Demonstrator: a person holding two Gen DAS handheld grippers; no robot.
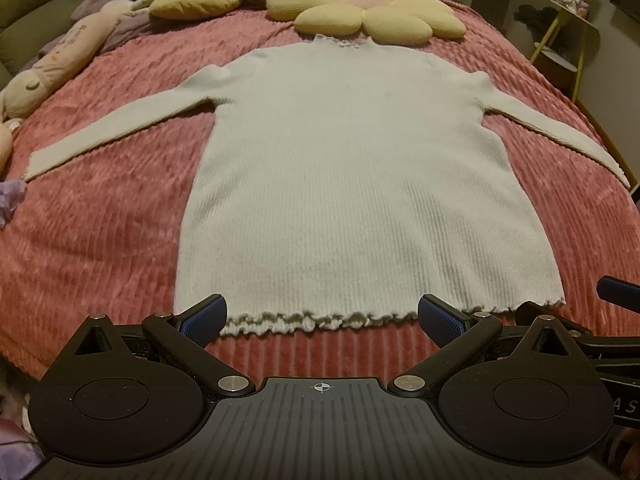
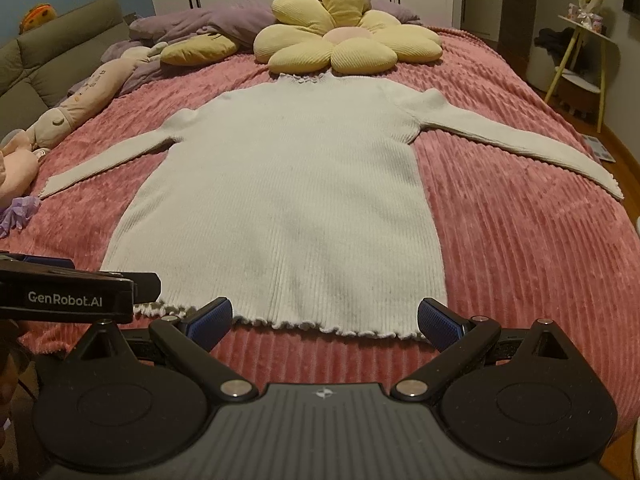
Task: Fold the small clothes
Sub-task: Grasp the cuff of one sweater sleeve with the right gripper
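Note:
A pale ribbed long-sleeved sweater (image 1: 352, 184) lies flat on the pink bedspread (image 1: 100, 240), neck away from me, both sleeves spread out, frilled hem nearest. It also shows in the right wrist view (image 2: 288, 216). My left gripper (image 1: 322, 316) is open and empty, just short of the hem, towards its left half. My right gripper (image 2: 326, 322) is open and empty at the hem, towards its right corner. The left gripper's body (image 2: 68, 296) shows at the left edge of the right wrist view. The right gripper (image 1: 616, 296) pokes in at the right edge of the left wrist view.
A yellow flower cushion (image 2: 344, 40) lies just beyond the sweater's neck. Purple bedding (image 2: 208, 24) and plush toys (image 2: 80, 104) lie at the back left. A small side table (image 2: 580, 60) stands off the bed's right side. A green sofa (image 2: 52, 60) is at left.

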